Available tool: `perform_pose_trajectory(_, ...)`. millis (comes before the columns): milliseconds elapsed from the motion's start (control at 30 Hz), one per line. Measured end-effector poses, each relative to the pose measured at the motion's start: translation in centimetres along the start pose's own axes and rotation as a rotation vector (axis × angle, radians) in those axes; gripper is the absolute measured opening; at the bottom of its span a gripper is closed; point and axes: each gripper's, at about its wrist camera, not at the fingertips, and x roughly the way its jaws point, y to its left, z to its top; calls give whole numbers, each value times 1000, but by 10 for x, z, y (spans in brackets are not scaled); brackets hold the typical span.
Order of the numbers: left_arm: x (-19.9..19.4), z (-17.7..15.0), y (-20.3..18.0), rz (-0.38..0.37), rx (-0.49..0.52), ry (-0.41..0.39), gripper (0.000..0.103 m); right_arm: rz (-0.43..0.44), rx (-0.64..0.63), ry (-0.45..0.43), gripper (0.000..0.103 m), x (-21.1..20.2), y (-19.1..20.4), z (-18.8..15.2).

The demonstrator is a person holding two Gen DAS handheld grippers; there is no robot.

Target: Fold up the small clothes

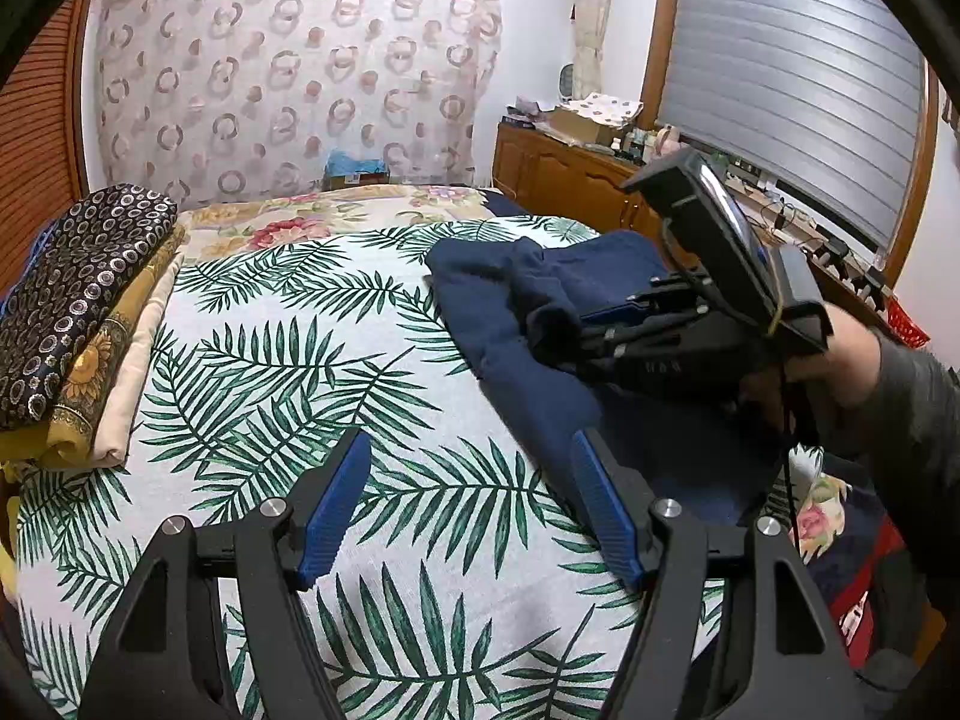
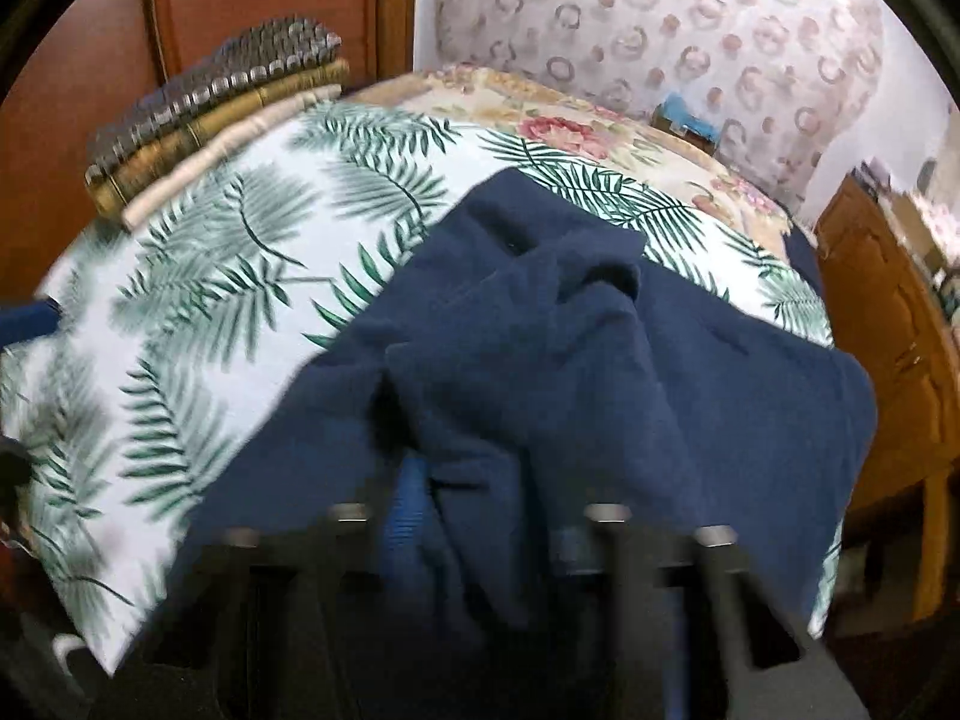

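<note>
From the left wrist, the left gripper [image 1: 468, 504] hangs with its blue-padded jaws well apart and empty over the palm-leaf printed bedspread [image 1: 300, 360]. The crumpled dark navy knit garment [image 1: 510, 300] lies ahead and to its right, where the right gripper [image 1: 555, 333] bites a bunched fold, held by a person's hand [image 1: 852, 360].

From the right wrist, blurred, the right gripper [image 2: 480, 498] sits nearly closed, navy cloth gathered between its jaws; the rest spreads ahead. A stack of folded patterned fabrics [image 2: 210, 120] sits far left.

The step looks like an opening fold, one edge being carried over. Next, the free gripper probably needs to pin or take the opposite edge.
</note>
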Motion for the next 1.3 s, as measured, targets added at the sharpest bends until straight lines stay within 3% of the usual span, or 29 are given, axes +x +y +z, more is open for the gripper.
perform_pose_trajectory(167,-1,-2,0,-5,-8,1,70,-28,43,-33,8,-17,-45,7)
perform_pose_trajectory(267,1,-3,1,-10,-17,4,70,-100,121,-66,8,-33,-89,13)
perform_pose_trajectory(333,2,-4,0,-11,-19,9,70,-200,191,-81,9,-41,-123,15)
perform_pose_trajectory(367,3,-4,-1,-11,-18,11,70,-223,208,-91,18,-43,-134,15)
perform_pose_trajectory(400,4,-4,-2,-10,-15,14,70,-244,226,-93,36,-44,-147,14)
perform_pose_trajectory(433,4,-4,-3,-8,-12,16,70,-268,248,-89,42,-45,-159,14)
perform_pose_trajectory(600,7,-6,-6,-9,-10,24,70,-334,346,-144,44,-62,-185,9)
perform_pose_trajectory(733,13,-7,-10,-11,-6,40,70,-189,340,-168,44,-60,-170,9)
perform_pose_trajectory(833,19,-9,-14,-8,-3,59,70,-68,318,-103,44,-38,-161,10)
perform_pose_trajectory(1033,30,-17,-17,-1,2,101,70,-77,339,2,44,18,-167,18)
perform_pose_trajectory(1200,30,-19,-20,-4,12,104,70,-73,367,34,44,50,-177,33)
perform_pose_trajectory(1233,30,-19,-21,-4,13,104,70,-69,366,34,43,51,-175,37)
perform_pose_trajectory(1300,29,-20,-22,-4,16,106,70,-36,356,16,5,49,-180,41)
